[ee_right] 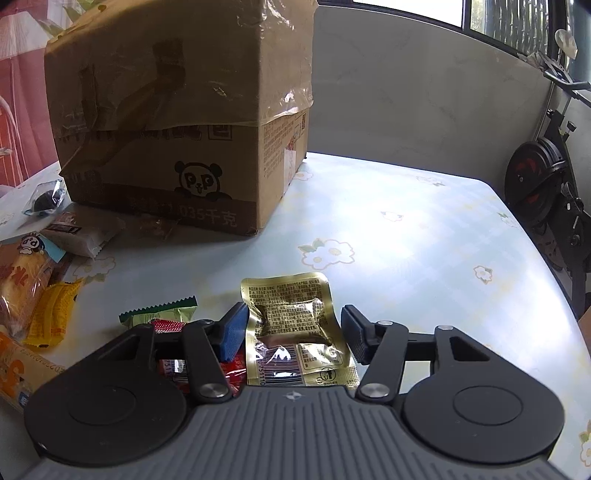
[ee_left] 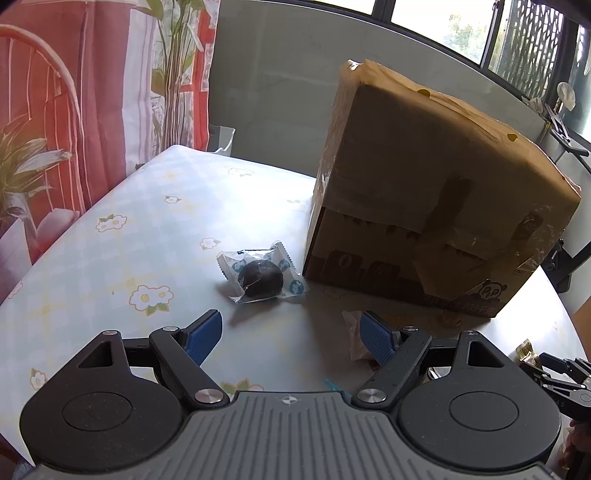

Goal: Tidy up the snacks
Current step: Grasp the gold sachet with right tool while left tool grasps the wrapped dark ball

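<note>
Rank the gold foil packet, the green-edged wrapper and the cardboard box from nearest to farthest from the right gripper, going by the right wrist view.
1. Gold foil packet: between the right gripper fingers.
2. Green-edged wrapper: just left of the left finger.
3. Cardboard box: far back, upper left.

Glossy gold foil packet (ee_right: 295, 328), taped matt cardboard box (ee_right: 177, 110)

Daylight is admitted through the windows (ee_left: 454, 22) behind, and the tablecloth (ee_right: 406, 236) is washed out by glare. The near face of the cardboard box (ee_left: 424, 206) is left in shadow. Straight edges are bent by fisheye distortion, and corners are darkened.
</note>
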